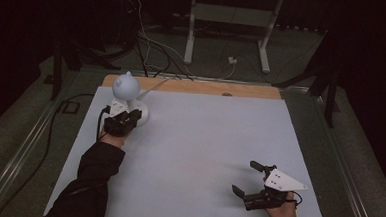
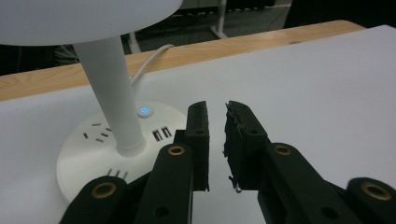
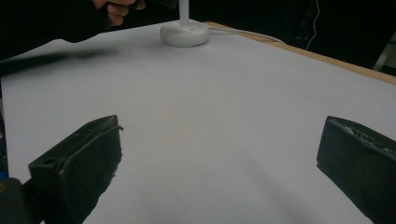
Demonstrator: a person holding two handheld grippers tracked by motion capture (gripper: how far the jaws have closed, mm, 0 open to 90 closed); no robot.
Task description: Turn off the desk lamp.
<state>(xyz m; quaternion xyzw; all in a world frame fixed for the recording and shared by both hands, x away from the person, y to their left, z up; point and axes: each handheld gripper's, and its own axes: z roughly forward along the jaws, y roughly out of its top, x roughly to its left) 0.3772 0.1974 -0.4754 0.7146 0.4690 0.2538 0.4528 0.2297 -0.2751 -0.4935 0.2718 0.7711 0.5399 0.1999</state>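
1. Lamp (image 1: 126,92): it is white and stands at the far left of the counter (image 1: 204,149), on a round white base (image 2: 100,154).
2. A small button (image 2: 144,111) on the base glows blue. It sits just beside the lamp's pole (image 2: 114,102).
3. The left claw (image 2: 215,140) hangs right by the base, near the button. Its two black jaws are just a little bit apart. Nothing is between them.
4. The left claw does not touch the lamp. It holds nothing.
5. The right claw (image 1: 249,181) rests at the near right of the counter, well apart from the lamp. Its jaws are wide open and hold nothing.
6. I think the job is to press the lamp's button. The blue glow may mean the press is done, but I cannot tell if the lamp's head is lit.
7. If the press is done, what is left is to pull the left claw back. If not, the claw must go down on the button.
8. The base has plug holes (image 2: 95,133) on top. Nothing is plugged into them.
9. A white cord (image 2: 149,58) runs from the base to the back edge of the counter.
10. No bowls, boxes or cups are on the counter.
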